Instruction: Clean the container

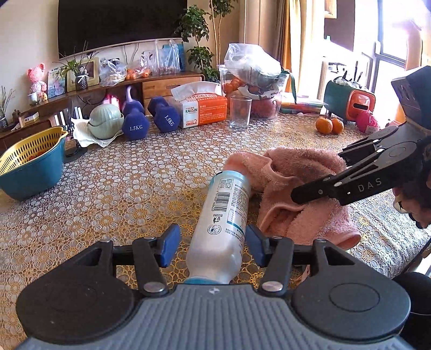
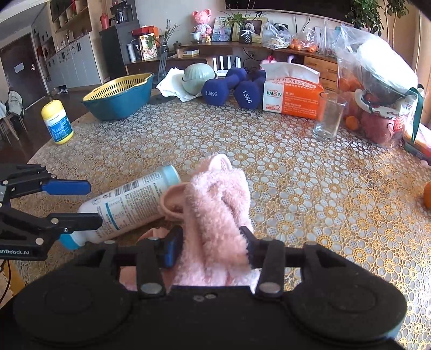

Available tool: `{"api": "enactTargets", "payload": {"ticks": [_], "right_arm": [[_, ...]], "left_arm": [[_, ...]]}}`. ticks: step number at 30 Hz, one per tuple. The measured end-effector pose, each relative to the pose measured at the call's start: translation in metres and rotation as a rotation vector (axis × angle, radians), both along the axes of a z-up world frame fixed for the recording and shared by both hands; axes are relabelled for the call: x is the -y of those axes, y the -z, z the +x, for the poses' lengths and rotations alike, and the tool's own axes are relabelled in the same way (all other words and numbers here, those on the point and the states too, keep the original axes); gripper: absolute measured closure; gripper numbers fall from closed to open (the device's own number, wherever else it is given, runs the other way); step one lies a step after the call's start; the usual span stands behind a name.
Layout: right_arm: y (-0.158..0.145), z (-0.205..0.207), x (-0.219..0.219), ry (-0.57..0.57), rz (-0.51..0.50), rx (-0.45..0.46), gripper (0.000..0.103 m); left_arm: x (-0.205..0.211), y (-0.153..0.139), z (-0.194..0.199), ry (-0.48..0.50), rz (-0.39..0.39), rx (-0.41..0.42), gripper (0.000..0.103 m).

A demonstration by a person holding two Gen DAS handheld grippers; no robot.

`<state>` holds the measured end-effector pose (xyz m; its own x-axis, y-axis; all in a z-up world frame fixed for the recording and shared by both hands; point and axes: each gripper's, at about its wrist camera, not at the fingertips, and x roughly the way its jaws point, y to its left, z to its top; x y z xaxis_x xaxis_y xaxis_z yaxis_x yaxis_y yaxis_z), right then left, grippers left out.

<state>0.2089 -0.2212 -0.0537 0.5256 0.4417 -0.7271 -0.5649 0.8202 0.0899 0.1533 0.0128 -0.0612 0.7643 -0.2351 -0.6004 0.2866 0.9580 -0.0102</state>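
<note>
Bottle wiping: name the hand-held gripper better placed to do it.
Right. The right hand-held gripper is clamped on the pink towel, which touches the bottle; the left hand-held gripper merely straddles the bottle.

You've got a living room: dark TV on a pale wall, low wooden sideboard below, bright window with curtains, dark wood floor, possibly a door far back.

Both are black plastic grippers with blue rubbery finger pads, silver screws, and white "DAS" lettering.
</note>
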Motion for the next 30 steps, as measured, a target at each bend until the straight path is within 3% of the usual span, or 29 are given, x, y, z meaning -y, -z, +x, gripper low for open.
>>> {"api": "enactTargets", "payload": {"ticks": [5, 9, 13, 17, 30], "right_arm": [[-0.012, -0.024, 0.003, 0.004, 0.016, 0.038, 0.046], [-0.025, -0.046, 0.005, 0.010, 0.038, 0.089, 0.041], [-0.035, -0.065, 0.009, 0.008, 0.085, 0.116, 0.035], [-0.042, -0.081, 0.013, 0.009, 0.139, 0.137, 0.029], [-0.050, -0.108, 0.019, -0.001, 0.210, 0.167, 0.026]], "left_arm": [[0.002, -0.012, -0.013, -0.029, 0.003, 0.025, 0.037], [0.003, -0.022, -0.026, -0.052, -0.006, 0.047, 0.018], [0.003, -0.028, -0.034, -0.073, -0.014, 0.045, 0.015], [0.003, -0.031, -0.042, -0.091, -0.027, 0.044, 0.002], [0.005, -0.035, -0.058, -0.135, -0.029, 0.056, 0.000]]}}
